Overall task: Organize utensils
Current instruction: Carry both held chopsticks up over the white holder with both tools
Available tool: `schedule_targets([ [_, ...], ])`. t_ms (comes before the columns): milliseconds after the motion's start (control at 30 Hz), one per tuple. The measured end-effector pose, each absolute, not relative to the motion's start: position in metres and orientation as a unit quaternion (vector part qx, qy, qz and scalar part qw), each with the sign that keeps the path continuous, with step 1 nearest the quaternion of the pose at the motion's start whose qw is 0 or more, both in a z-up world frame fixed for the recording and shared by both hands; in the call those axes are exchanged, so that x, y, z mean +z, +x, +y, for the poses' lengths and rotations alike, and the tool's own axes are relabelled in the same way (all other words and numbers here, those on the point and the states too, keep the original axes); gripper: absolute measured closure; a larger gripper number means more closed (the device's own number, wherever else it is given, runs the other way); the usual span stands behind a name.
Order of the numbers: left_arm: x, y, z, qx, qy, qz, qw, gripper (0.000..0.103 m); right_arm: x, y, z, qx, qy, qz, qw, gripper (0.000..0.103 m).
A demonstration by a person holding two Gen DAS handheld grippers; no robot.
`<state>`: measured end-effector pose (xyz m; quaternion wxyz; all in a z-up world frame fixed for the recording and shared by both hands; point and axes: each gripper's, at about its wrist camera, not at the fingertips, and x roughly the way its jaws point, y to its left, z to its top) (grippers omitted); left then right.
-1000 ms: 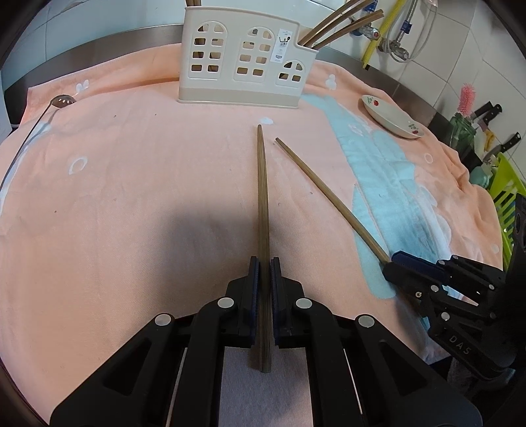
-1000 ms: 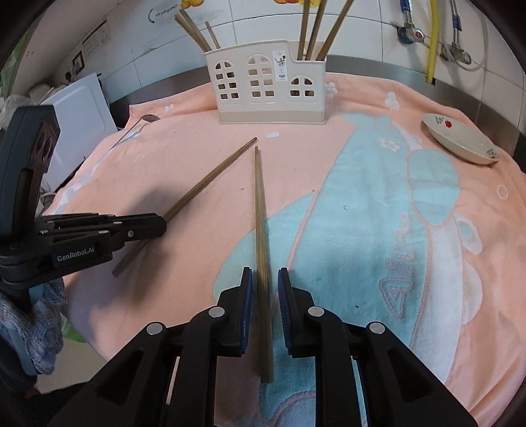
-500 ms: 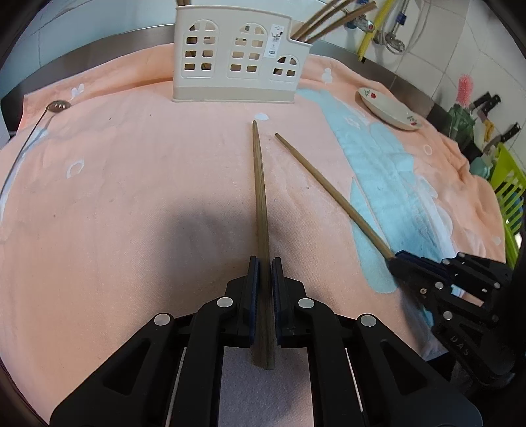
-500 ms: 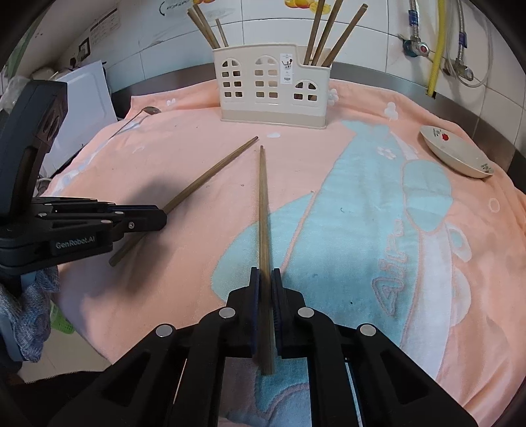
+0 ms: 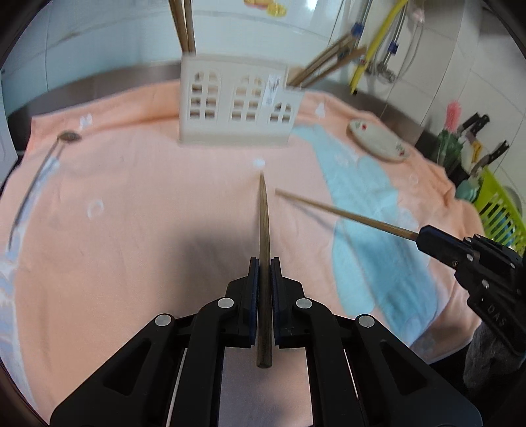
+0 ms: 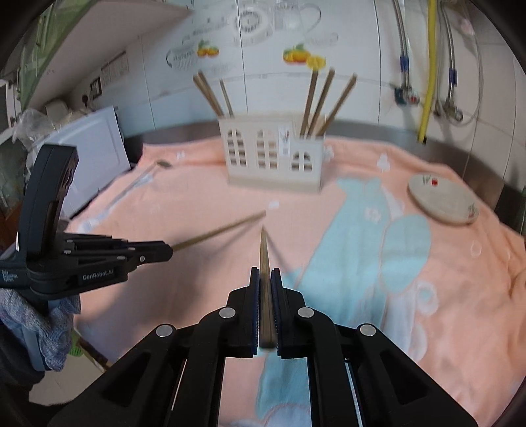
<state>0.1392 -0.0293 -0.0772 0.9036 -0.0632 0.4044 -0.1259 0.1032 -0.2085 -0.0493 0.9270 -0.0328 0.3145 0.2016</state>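
At 12 o'clock on the table, the utensil holder (image 6: 274, 154) already stores several chopsticks. Left tongs (image 5: 264, 262) are clamped on one chopstick (image 5: 264, 216); right tongs (image 6: 265, 274) are clamped on another chopstick (image 6: 264, 249). Both chopsticks are clear of the towel (image 6: 443, 295). Remaining: insert both; collect the spoon (image 5: 39, 167) at 10 o'clock.

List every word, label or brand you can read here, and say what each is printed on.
"GenRobot.AI": side of the left gripper, seen from the right wrist.
"DAS": body of the right gripper, seen from the left wrist.
Sticker on the utensil holder: too blurred to read.
Wall decals: too blurred to read.
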Motion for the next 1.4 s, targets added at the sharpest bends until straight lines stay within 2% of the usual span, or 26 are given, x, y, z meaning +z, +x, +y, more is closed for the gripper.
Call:
schedule_targets([
  [333, -0.026, 0.154, -0.019, -0.138, -0.062, 0.359, 0.921, 0.097, -0.004, 0.145, -0.202, 0.223, -0.025, 0.298, 0.928, 0.096],
  [667, 0.003, 0.187, -0.014, -0.142, -0.043, 0.350, 0.925, 0.097, 0.022, 0.188, -0.197, 0.237, -0.020, 0.311, 0.920, 0.096],
  [933, 0.035, 0.213, -0.008, -0.139, -0.035, 0.340, 0.930, 0.097, 0.070, 0.219, -0.199, 0.240, -0.029, 0.299, 0.923, 0.096],
  [1400, 0.139, 0.240, 0.005, -0.119, -0.021, 0.250, 0.961, 0.097, 0.147, 0.256, -0.200, 0.237, -0.044, 0.268, 0.933, 0.096],
])
